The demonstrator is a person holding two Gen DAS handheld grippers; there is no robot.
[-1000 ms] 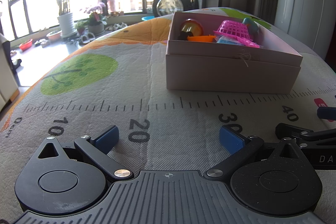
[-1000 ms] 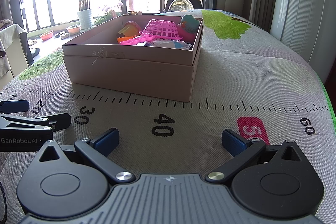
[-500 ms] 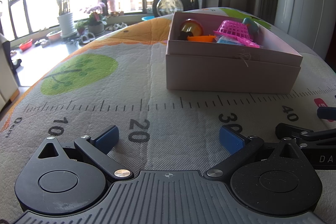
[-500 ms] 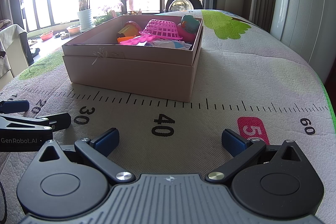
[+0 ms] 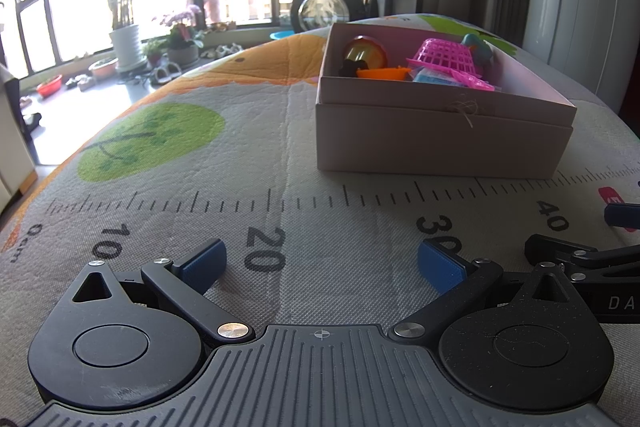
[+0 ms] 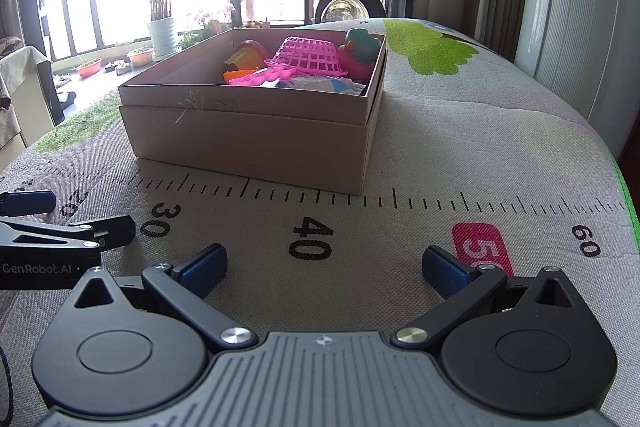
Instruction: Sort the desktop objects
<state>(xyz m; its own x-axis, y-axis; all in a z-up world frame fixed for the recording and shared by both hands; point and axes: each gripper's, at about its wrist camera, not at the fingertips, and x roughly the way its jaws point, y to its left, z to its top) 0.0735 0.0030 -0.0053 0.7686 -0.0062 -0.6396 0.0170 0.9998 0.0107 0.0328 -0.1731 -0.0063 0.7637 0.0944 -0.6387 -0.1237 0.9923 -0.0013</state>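
A pink cardboard box (image 5: 440,143) stands on the printed mat (image 5: 200,167) ahead of both grippers; it also shows in the right wrist view (image 6: 248,143). Inside it lie a pink plastic basket (image 6: 312,55), an orange and yellow toy (image 5: 366,53), a teal and pink duck toy (image 6: 362,51) and a blue and white packet (image 6: 316,83). My left gripper (image 5: 322,265) is open and empty, low over the mat near the 20 mark. My right gripper (image 6: 324,267) is open and empty near the 40 mark, beside the left one.
The mat carries a ruler print (image 6: 312,243) and green tree shapes (image 5: 152,141). Its right edge (image 6: 624,195) drops off near a curtain. Beyond the far edge are windows, potted plants (image 5: 128,43) and a round washer door (image 5: 326,7).
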